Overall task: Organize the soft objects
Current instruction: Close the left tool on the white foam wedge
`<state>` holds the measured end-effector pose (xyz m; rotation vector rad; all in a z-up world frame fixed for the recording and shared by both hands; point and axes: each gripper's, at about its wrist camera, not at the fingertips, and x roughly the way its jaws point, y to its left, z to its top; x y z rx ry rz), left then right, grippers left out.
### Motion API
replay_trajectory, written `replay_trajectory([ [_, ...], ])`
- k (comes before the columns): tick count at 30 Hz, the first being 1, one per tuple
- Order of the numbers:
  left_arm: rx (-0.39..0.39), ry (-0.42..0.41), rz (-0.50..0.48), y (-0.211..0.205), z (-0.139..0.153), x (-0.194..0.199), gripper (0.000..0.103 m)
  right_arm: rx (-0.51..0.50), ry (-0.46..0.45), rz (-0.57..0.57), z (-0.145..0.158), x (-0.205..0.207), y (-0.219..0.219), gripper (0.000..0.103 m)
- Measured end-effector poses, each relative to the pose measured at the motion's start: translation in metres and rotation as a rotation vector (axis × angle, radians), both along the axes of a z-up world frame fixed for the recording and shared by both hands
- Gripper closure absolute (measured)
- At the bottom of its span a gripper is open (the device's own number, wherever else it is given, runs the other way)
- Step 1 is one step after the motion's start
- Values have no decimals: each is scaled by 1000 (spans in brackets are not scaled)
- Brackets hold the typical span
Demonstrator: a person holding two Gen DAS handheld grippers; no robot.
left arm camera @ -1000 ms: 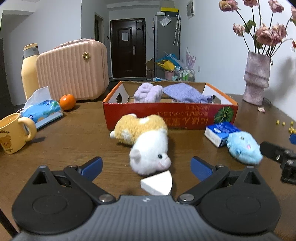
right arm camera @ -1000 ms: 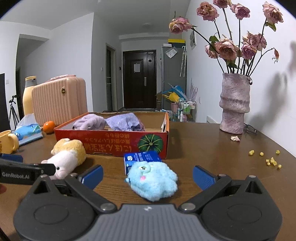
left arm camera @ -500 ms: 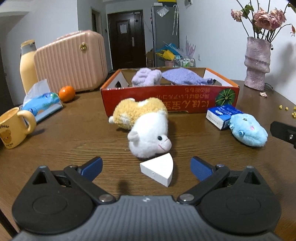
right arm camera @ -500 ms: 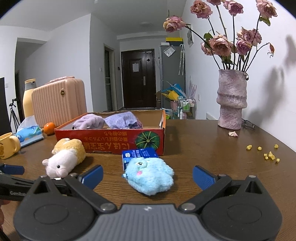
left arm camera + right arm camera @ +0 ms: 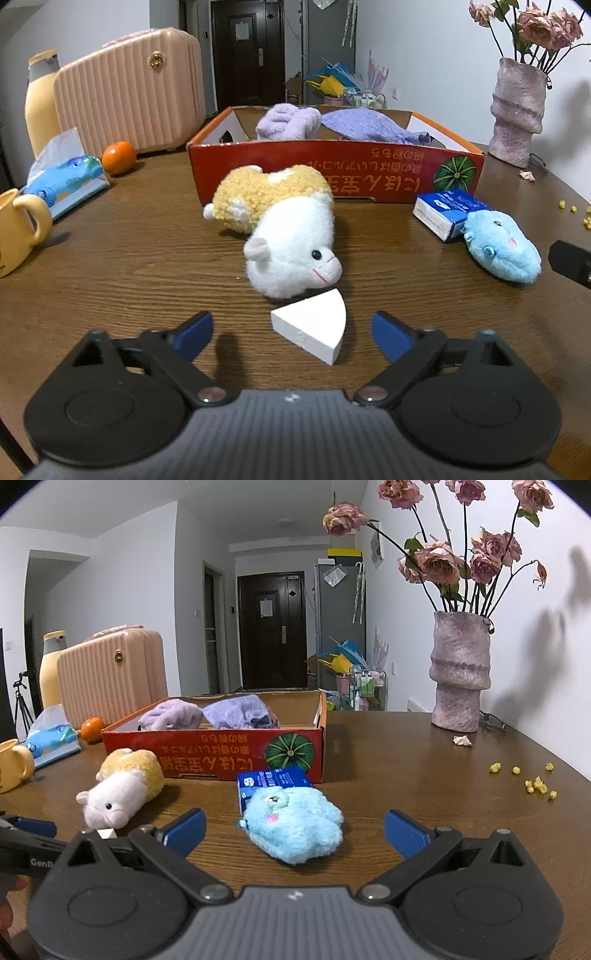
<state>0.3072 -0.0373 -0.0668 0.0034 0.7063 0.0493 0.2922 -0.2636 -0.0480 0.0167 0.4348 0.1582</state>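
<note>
Left gripper (image 5: 291, 332) is held wide, empty, near the hamster plush (image 5: 280, 225); right gripper (image 5: 293, 829) is spread around the blue plush (image 5: 293, 821), presumably for boxing in the far red box (image 5: 221, 753).

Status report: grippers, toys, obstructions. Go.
Left gripper open, empty, facing hamster toy. Right gripper open, empty, facing blue toy. White wedge lies before the hamster toy.
</note>
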Motion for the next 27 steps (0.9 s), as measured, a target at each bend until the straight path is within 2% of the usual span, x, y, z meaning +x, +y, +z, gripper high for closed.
replay_trajectory([
  [6, -36, 10, -42, 1, 0, 2, 59, -7, 15, -7, -3, 4, 1, 0],
  [7, -39, 9, -47, 1, 1, 1, 62, -8, 18, -8, -3, 4, 1, 0],
  [13, -54, -8, -70, 0, 4, -3, 67, -13, 29, -18, -6, 7, 1, 0],
  [22, -83, -72, -98, 6, 18, -17, 67, -17, 46, -31, -9, 11, 0, 0],
  [27, -115, -112, -81, 22, 28, -23, 67, -35, 67, -22, -13, 18, 5, 0],
])
